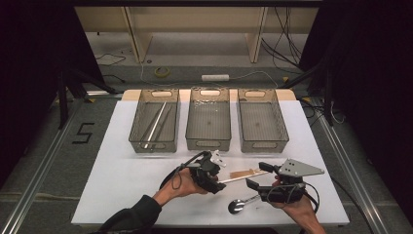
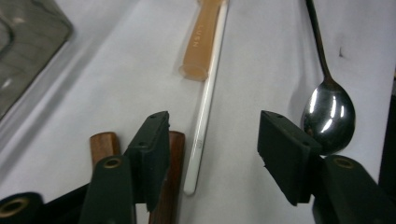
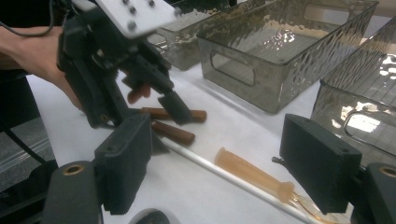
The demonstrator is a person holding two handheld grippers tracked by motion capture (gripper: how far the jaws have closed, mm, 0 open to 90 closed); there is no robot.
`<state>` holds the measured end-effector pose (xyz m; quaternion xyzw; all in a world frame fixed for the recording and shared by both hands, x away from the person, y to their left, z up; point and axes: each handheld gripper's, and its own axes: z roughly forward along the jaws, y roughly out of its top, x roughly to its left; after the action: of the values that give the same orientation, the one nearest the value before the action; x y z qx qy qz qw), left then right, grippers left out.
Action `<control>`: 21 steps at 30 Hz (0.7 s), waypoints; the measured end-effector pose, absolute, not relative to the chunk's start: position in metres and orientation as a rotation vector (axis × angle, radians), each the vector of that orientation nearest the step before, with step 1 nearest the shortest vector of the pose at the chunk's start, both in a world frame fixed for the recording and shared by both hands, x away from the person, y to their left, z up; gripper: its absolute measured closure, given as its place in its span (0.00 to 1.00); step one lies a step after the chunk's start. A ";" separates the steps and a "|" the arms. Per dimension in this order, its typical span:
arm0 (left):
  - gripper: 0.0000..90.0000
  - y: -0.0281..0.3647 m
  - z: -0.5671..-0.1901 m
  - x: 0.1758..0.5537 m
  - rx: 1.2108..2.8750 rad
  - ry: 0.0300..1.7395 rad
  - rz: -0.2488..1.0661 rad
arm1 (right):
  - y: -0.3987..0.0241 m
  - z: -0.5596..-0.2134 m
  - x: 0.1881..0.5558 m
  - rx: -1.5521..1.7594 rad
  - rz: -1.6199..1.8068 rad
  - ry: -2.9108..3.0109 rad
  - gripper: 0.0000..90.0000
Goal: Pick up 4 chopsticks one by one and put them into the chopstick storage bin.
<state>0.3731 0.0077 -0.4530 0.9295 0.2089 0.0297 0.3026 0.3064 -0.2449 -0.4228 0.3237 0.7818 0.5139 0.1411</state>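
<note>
White and slender, a chopstick point(image 2: 205, 100) lies on the table point(image 1: 122, 170), its long axis running away between the left gripper point(image 2: 212, 154)'s half-open jaws, which grip nothing. Two brown wooden sticks point(image 3: 173, 123) sit partly hidden under one jaw. A steel spoon point(image 2: 329, 112) lies beside. The right gripper point(image 3: 215, 172) hovers wide, empty.

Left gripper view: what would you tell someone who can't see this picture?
The left claw hangs open over a thin white chopstick lying on the white table, which runs up between its two black jaws. A shiny metal spoon lies to the right, an orange translucent plastic handle beside the chopstick, and brown wooden sticks at bottom left.
</note>
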 end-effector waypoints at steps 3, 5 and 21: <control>0.55 0.003 -0.459 0.375 2.501 0.538 0.078 | -0.245 -0.423 0.306 0.935 1.483 2.258 0.29; 0.58 0.002 -0.461 0.377 2.507 0.544 0.076 | -0.245 -0.423 0.306 0.935 1.482 2.259 0.29; 0.79 -0.013 -0.468 0.384 2.562 0.507 0.069 | -0.244 -0.424 0.306 0.926 1.482 2.267 0.29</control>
<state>0.3837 -0.0131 -0.4680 0.9466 0.1873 0.0257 0.2613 0.3064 -0.2440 -0.4236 0.3203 0.7843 0.5128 0.1389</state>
